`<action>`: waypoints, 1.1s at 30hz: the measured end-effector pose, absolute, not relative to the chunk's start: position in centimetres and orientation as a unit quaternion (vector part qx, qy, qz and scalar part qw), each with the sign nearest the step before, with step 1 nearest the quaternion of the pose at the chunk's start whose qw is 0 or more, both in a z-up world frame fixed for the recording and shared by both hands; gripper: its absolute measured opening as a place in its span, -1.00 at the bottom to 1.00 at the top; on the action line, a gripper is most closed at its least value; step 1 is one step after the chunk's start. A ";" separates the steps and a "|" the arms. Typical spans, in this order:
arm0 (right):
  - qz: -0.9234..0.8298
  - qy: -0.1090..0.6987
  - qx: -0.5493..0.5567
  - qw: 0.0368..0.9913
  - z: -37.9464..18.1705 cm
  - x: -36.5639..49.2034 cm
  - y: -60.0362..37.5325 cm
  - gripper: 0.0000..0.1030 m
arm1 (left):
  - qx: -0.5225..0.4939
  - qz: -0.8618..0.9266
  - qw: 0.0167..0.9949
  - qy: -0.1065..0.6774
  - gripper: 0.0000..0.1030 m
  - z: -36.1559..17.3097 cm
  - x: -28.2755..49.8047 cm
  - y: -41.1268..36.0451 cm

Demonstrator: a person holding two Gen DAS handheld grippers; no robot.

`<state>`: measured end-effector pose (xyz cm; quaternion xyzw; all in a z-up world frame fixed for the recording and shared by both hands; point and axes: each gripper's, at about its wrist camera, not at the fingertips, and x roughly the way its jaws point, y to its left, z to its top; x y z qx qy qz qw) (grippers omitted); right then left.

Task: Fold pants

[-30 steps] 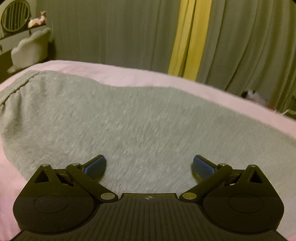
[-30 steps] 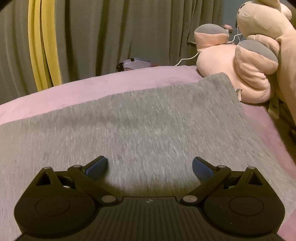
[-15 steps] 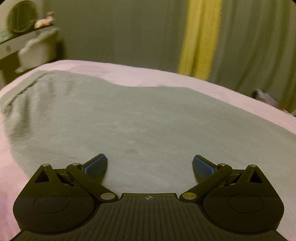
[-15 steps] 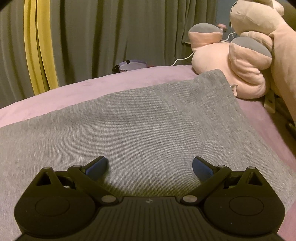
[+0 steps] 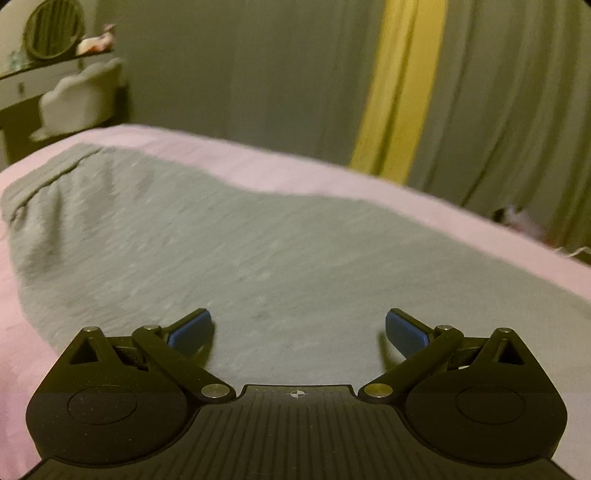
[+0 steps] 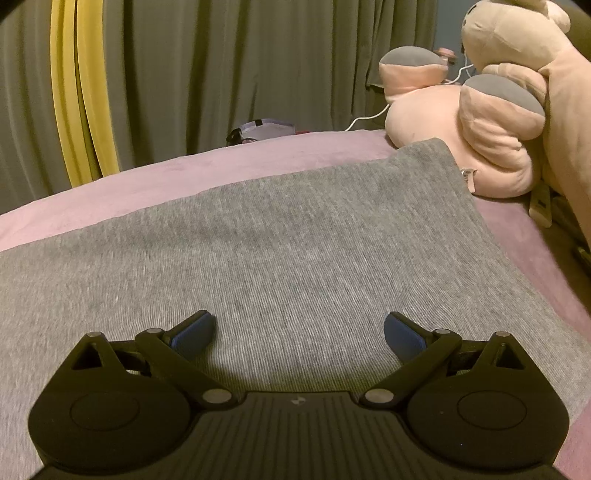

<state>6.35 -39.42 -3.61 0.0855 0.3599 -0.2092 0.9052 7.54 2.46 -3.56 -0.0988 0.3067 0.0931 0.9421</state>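
Observation:
Grey knit pants [image 5: 258,251] lie flat on a pink bedspread [image 5: 443,210]. In the left wrist view the waistband end [image 5: 40,181] lies at the far left. In the right wrist view the pants [image 6: 280,258] end in a hem corner [image 6: 436,147] beside a plush toy. My left gripper [image 5: 298,332] is open and empty, low over the cloth. My right gripper [image 6: 299,332] is open and empty, low over the cloth.
A big pink and grey plush toy [image 6: 487,122] lies at the right edge of the bed. Grey-green curtains with a yellow strip [image 5: 399,88] hang behind the bed. A shelf with a round fan [image 5: 51,33] stands at the far left. A small bag [image 6: 266,129] lies beyond the bed.
The left view has swung left and drawn slightly back, so the waistband sits further in. The right view has shifted a little, bringing the plush toy closer. Both grippers stay open.

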 end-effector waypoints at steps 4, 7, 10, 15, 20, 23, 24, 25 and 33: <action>-0.209 0.367 0.092 0.902 -3.4 6.4 -39.6 0.92 | -0.088 0.029 0.952 0.293 1.00 -3.2 6.9 1.4; -0.207 0.373 0.100 0.899 -3.4 6.5 -39.8 0.92 | -0.084 0.014 0.934 0.346 1.00 -4.2 7.9 0.9; -0.207 0.377 0.093 0.898 -3.4 6.4 -39.6 0.92 | -0.077 0.023 0.929 0.361 1.00 -4.7 8.3 0.9; -0.207 0.374 0.098 0.899 -3.2 6.1 -39.6 0.92 | -0.069 0.023 0.929 0.364 1.00 -4.6 8.1 0.5; -0.233 0.369 0.095 0.895 -2.9 5.9 -39.9 0.92 | -0.064 0.024 0.929 0.365 1.00 -4.7 8.3 0.1; -0.246 0.363 0.120 0.891 -2.7 5.2 -41.2 0.92 | -0.064 0.023 0.929 0.365 1.00 -4.7 8.3 0.2; -0.254 0.360 0.126 0.889 -2.6 5.0 -41.7 0.92 | -0.064 0.023 0.929 0.365 1.00 -4.7 8.3 0.1; -0.264 0.360 0.130 0.885 -2.5 4.8 -42.2 0.92 | -0.064 0.024 0.929 0.365 1.00 -4.7 8.3 0.1; -0.281 0.382 0.172 0.864 -1.5 1.4 -46.5 0.92 | -0.062 0.025 0.929 0.365 1.00 -4.8 8.3 0.1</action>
